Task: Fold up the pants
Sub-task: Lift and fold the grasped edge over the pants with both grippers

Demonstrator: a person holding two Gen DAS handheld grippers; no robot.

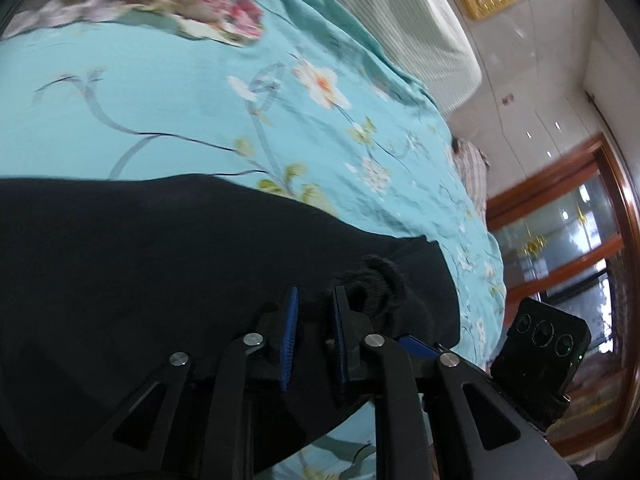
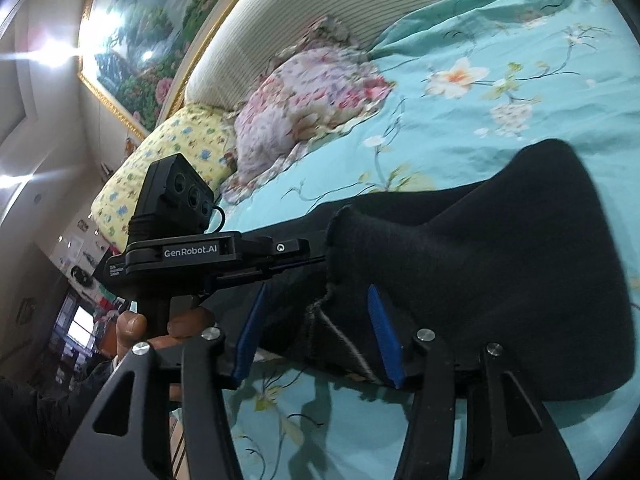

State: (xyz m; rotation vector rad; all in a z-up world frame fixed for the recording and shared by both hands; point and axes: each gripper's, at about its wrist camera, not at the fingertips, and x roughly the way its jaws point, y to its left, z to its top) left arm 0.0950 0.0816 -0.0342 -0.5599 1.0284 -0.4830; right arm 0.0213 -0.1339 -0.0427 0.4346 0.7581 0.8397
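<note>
Black pants (image 1: 140, 264) lie on a turquoise floral bedsheet (image 1: 180, 112). In the left wrist view my left gripper (image 1: 314, 300) is closed to a narrow gap on a bunched edge of the pants (image 1: 372, 280). In the right wrist view my right gripper (image 2: 316, 308) has its blue pads wide apart with a lifted fold of the pants (image 2: 500, 264) between and over them; the pads do not press the cloth. The left gripper's body (image 2: 208, 256) shows beside it, its fingers hidden in the cloth.
A pink floral pillow (image 2: 308, 104) and a yellow pillow (image 2: 168, 152) lie at the ribbed headboard (image 2: 320, 12). A gold-framed painting (image 2: 160, 32) hangs above. The bed's edge (image 1: 492, 248) drops off toward a wooden-framed window (image 1: 580, 232).
</note>
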